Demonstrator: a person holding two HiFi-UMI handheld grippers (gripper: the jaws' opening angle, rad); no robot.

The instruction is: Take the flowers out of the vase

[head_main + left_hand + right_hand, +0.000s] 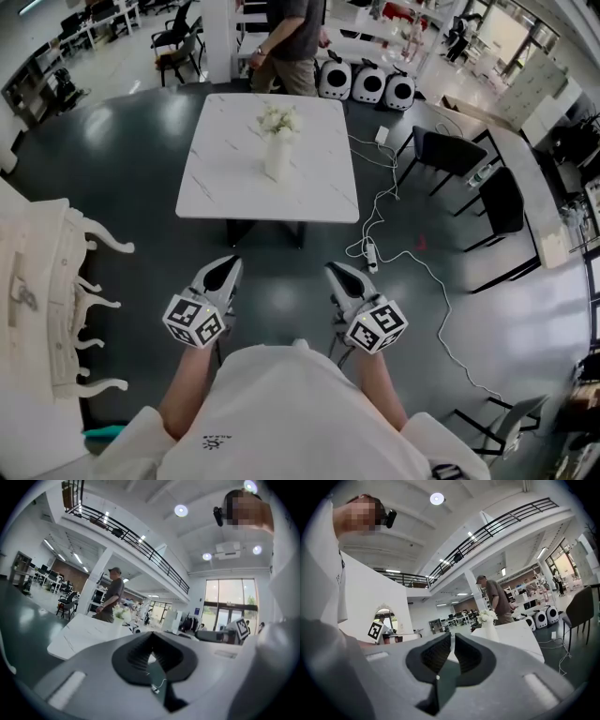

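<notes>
A white vase (pixel 277 161) with white flowers (pixel 279 120) stands upright on the white marble table (pixel 225 187), towards its far side. Both grippers hang over the dark floor in front of the table, well short of the vase. My left gripper (pixel 230 262) is shut and empty, its tips meeting in the left gripper view (pixel 151 633). My right gripper (pixel 334 269) is also shut with nothing in it. Its own view shows only a thin slit at the tips (pixel 453 637), with the vase (pixel 489 632) and flowers (pixel 486 616) ahead on the table (pixel 520 637).
A person (pixel 291 42) stands at the table's far edge. Black chairs (pixel 455 155) and a desk stand at the right. A white cable and power strip (pixel 371 254) lie on the floor by the table's near right corner. A white ornate piece of furniture (pixel 47 291) is close at my left.
</notes>
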